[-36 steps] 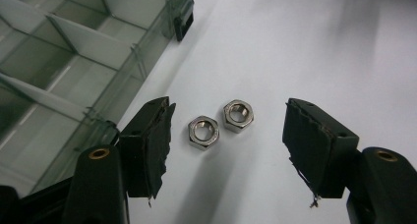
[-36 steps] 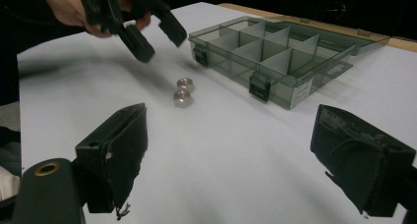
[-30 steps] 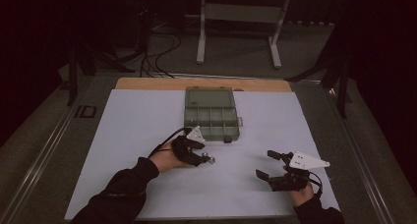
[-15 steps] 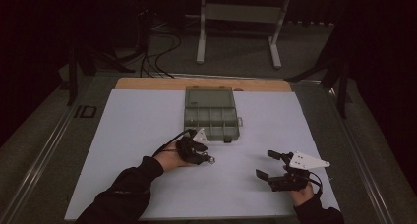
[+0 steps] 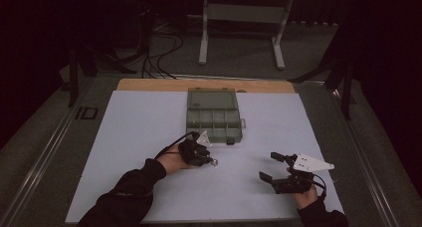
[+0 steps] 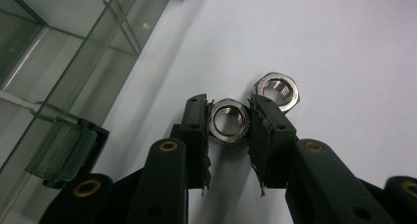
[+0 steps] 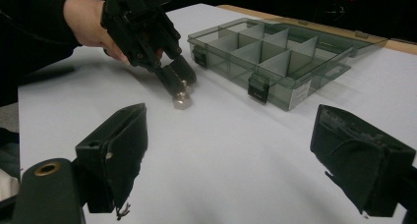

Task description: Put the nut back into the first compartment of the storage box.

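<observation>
Left gripper view | nut [image 6: 227,122] clamped between left gripper [image 6: 227,117] pads

You are looking at two shiny steel hex nuts lying on the white table sheet. The nearer nut [image 6: 228,122] is sitting flat, threaded hole facing up, pinched flat-to-flat between black pads. The second nut [image 6: 279,89] is resting just beyond it, tilted slightly, close to or touching it, near the compartment box's front edge.
</observation>
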### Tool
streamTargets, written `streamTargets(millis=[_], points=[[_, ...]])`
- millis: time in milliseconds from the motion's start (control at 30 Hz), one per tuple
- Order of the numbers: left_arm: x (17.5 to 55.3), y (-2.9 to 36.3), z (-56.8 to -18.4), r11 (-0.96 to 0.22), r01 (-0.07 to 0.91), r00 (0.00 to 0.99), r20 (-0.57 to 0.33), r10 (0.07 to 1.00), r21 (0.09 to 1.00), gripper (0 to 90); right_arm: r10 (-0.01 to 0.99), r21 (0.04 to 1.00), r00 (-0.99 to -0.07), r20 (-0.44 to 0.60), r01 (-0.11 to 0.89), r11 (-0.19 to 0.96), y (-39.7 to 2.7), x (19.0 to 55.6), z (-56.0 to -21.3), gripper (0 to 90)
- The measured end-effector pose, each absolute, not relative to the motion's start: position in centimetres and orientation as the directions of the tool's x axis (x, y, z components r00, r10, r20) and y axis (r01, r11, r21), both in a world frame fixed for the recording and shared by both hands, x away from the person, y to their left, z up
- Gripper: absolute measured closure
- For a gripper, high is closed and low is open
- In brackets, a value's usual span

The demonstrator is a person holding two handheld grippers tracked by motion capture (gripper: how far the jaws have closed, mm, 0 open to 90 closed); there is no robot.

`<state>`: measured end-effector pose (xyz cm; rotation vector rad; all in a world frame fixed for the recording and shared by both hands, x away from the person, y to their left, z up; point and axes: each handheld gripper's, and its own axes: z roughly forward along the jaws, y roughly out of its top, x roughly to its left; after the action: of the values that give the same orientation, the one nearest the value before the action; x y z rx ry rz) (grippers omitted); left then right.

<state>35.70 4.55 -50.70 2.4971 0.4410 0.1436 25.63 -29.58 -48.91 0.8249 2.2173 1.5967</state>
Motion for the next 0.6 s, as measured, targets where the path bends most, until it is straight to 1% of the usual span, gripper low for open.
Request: streamTargets(millis=[133, 233, 267, 300, 433, 600], points=[[35.7, 4.7, -50.5, -0.768, 0.290, 0.935, 0.004, 0.356, 0.571, 70.0, 0.599, 0.934, -0.795, 0.096, 0.280, 0.222, -29.6, 25.6, -48.9, 14.3], [35.8, 5.2, -50.0, -0.747, 0.310, 0.927, -0.013, 0.375, 0.589, 69.9, 0.599, 0.934, -0.795, 0.096, 0.279, 0.221, -29.6, 25.6, -48.9, 14.2], [35.9, 5.4, -49.5, -0.749, 0.301, 0.927, 0.004, 0.376, 0.591, 69.9, 0.600, 0.934, -0.794, 0.098, 0.281, 0.220, -29.6, 25.6, -48.9, 14.3], [35.9, 5.6, -49.1, -0.739, 0.310, 0.924, -0.006, 0.382, 0.598, 69.9, 0.599, 0.933, -0.794, 0.099, 0.283, 0.221, -29.6, 25.6, -48.9, 14.3], [36.4, 6.4, -47.0, -0.707, 0.318, 0.910, 0.005, 0.414, 0.632, 69.9, 0.594, 0.934, -0.798, 0.103, 0.283, 0.218, -29.5, 25.7, -48.9, 14.2], [37.4, 7.3, -43.9, -0.669, 0.309, 0.891, 0.041, 0.453, 0.676, 70.0, 0.592, 0.935, -0.799, 0.104, 0.282, 0.217, -29.5, 25.7, -48.9, 14.3]])
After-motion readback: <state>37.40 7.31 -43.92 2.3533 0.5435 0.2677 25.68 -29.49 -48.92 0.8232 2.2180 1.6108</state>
